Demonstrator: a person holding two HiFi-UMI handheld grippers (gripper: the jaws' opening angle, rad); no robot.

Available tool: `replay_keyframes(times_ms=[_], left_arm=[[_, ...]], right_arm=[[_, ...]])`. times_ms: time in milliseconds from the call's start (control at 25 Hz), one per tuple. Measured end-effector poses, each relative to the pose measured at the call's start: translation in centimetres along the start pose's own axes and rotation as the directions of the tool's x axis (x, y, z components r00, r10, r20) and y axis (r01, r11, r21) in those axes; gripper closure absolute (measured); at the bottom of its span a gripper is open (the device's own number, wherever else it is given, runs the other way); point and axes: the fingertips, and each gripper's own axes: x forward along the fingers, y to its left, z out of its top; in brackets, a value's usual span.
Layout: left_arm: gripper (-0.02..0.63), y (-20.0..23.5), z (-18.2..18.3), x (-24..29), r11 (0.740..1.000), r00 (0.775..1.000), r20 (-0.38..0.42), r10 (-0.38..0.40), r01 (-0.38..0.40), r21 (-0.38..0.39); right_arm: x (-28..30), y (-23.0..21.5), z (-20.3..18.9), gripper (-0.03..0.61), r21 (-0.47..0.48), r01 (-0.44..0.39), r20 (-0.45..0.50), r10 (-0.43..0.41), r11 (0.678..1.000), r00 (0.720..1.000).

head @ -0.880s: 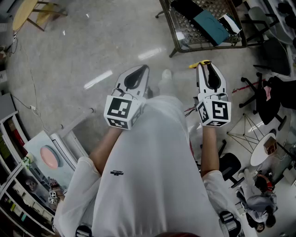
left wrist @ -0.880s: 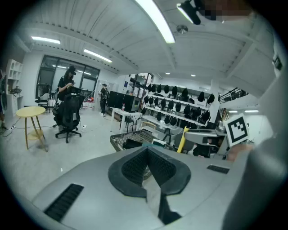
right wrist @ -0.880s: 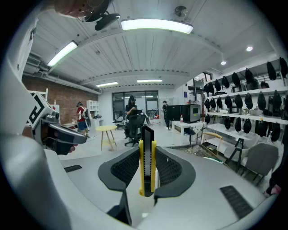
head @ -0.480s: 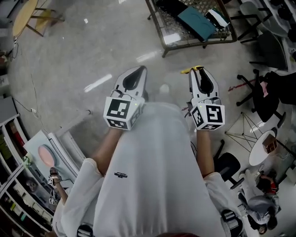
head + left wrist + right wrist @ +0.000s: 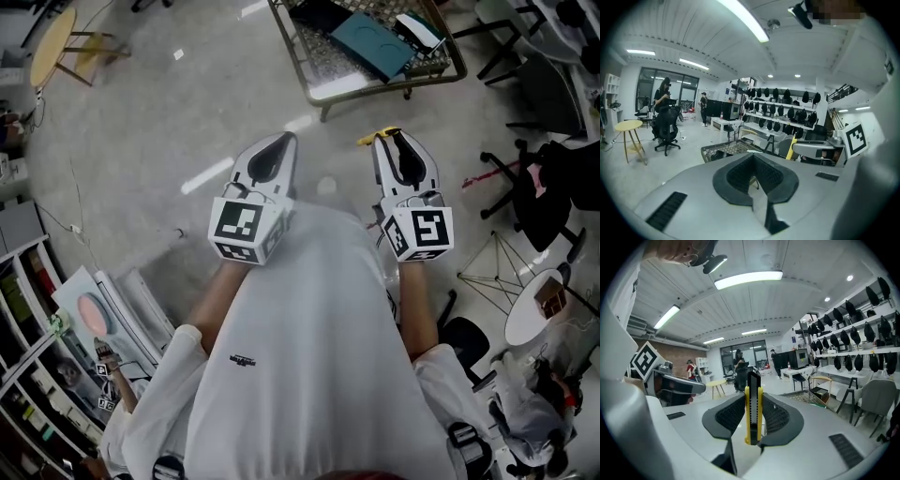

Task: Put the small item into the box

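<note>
My right gripper (image 5: 395, 142) is shut on a small yellow and black utility knife (image 5: 753, 380), which stands upright between the pads. In the head view the knife's yellow end (image 5: 368, 140) pokes out to the left of the jaw tips. My left gripper (image 5: 278, 143) is shut with nothing between its pads (image 5: 740, 174). Both grippers are held in front of the person's white shirt, above a grey floor. I see no box that I can identify as the task's own.
A wire-mesh cart (image 5: 323, 80) ahead carries a teal flat panel (image 5: 370, 42) and dark items; it also appears in the left gripper view as the cart (image 5: 724, 150). Office chairs (image 5: 548, 192) stand right, shelves (image 5: 33, 300) left, a round stool (image 5: 52, 33) far left. People stand far off.
The wire cart has drifted left and lower in the head view as the person moves. Both grippers keep the same pose, and the knife stays in the right one.
</note>
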Motion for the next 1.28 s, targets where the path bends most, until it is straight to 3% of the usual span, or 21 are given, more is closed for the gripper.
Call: replay_keyframes(times_ms=[280,680,880,1280], left_arm=[[0.611,-0.5,0.3,2.3,1.000,1.000,-0.012,0.019,-0.019,0.011],[0.611,3.2,1.5,6.5,1.000,0.999,-0.035,-0.004,0.004,-0.002],[0.611,6.8,3.5,9.8,1.000,1.000,-0.027,-0.010,0.010,-0.010],[0.611,18.2,9.0,15.8,0.999,0.998,-0.043,-0.050,0.049,-0.024]], right_arm=[[-0.8,-2.6,0.1,0.472,-0.001,0.007,0.025,-0.007,1.000,1.000],[4.0,-4.2,0.9,0.472,0.009,0.020,0.017,-0.020,1.000,1.000],[9.0,-5.0,1.7,0.472,0.008,0.022,0.002,-0.022,1.000,1.000],[22.6,-4.7,5.3,0.472,0.006,0.062,-0.014,-0.062,0.998,0.998]])
